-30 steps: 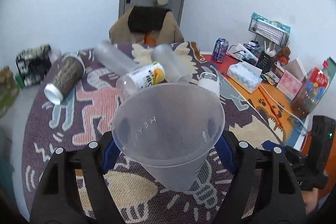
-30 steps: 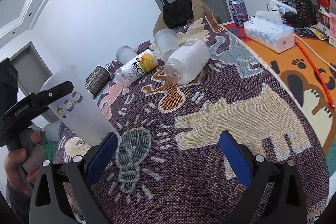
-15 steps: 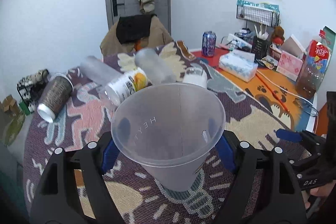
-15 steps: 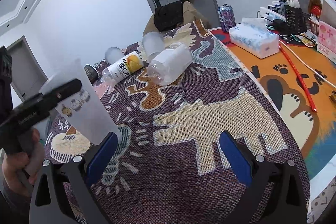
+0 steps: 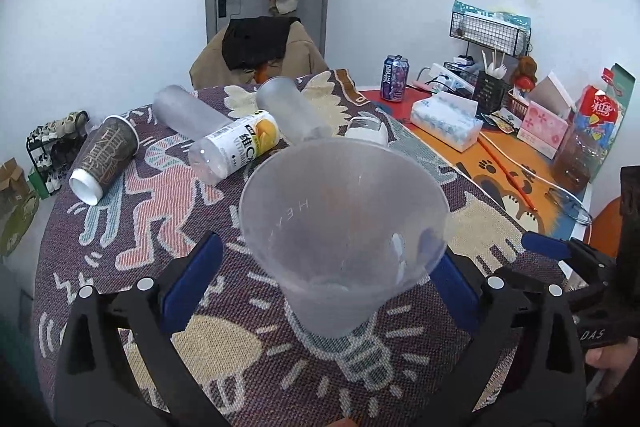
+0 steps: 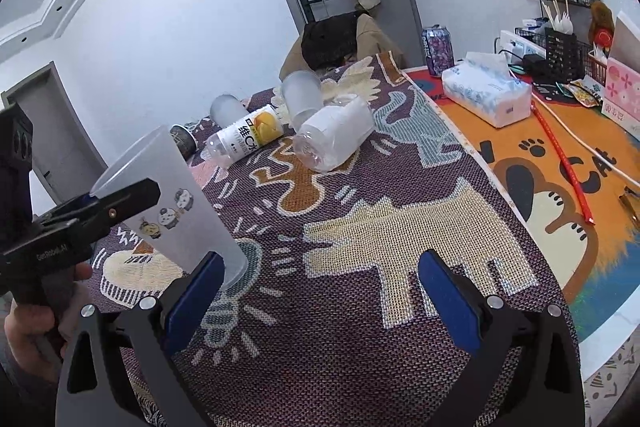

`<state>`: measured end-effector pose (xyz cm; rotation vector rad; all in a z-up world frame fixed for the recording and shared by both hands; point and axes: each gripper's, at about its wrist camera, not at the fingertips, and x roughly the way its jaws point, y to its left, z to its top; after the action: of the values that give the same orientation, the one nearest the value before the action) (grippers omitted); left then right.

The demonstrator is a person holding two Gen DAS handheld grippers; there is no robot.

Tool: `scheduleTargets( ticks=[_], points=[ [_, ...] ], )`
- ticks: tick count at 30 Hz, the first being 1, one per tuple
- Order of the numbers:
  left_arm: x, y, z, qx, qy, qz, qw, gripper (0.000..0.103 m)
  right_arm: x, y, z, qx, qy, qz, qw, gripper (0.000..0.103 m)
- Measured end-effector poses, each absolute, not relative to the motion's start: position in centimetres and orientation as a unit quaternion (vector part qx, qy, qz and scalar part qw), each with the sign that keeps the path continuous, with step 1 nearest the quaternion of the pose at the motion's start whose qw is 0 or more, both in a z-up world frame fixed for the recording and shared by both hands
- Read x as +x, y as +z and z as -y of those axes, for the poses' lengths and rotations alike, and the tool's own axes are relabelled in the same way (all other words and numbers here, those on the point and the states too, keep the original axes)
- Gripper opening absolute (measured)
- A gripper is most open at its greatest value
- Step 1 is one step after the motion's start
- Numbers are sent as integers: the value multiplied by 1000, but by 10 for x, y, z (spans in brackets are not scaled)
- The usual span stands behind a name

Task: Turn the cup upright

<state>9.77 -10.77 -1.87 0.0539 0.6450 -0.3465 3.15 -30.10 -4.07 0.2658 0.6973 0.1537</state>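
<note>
A frosted clear plastic cup [image 5: 340,227] stands mouth up, slightly tilted, its base on the patterned cloth. It shows in the right wrist view [image 6: 172,211] with cartoon stickers on its side. My left gripper [image 5: 320,279] sits around the cup; its blue pads [image 5: 192,275] now stand a little off the cup wall, so the jaws are open. In the right wrist view the left gripper's black finger [image 6: 120,203] lies beside the cup near its rim. My right gripper [image 6: 320,287] is open and empty, to the right of the cup.
Lying on the cloth behind: a brown paper cup [image 5: 104,159], two frosted cups [image 5: 184,111], a vitamin bottle [image 5: 240,147] and a clear bottle [image 6: 332,135]. A tissue pack [image 6: 488,95], a can [image 5: 394,79] and a wire rack [image 5: 488,31] sit on the orange mat at right.
The left gripper has lowered the cup onto the cloth, turned it more upright, and its pads have spread off the cup wall. The right gripper stayed open.
</note>
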Motion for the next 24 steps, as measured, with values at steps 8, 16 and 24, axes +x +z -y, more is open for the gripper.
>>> scheduleTargets(
  ticks=[8, 16, 24],
  points=[
    [73, -13, 86, 8, -161, -307, 938, 98, 20, -24, 286, 113, 82, -320, 937, 95],
    [49, -8, 62, -13, -151, -292, 944, 98, 10, -13, 270, 101, 88, -309, 942, 95],
    [25, -1, 39, -20, -129, -266, 955, 98, -5, -6, 252, 86, 90, -294, 948, 95]
  ],
)
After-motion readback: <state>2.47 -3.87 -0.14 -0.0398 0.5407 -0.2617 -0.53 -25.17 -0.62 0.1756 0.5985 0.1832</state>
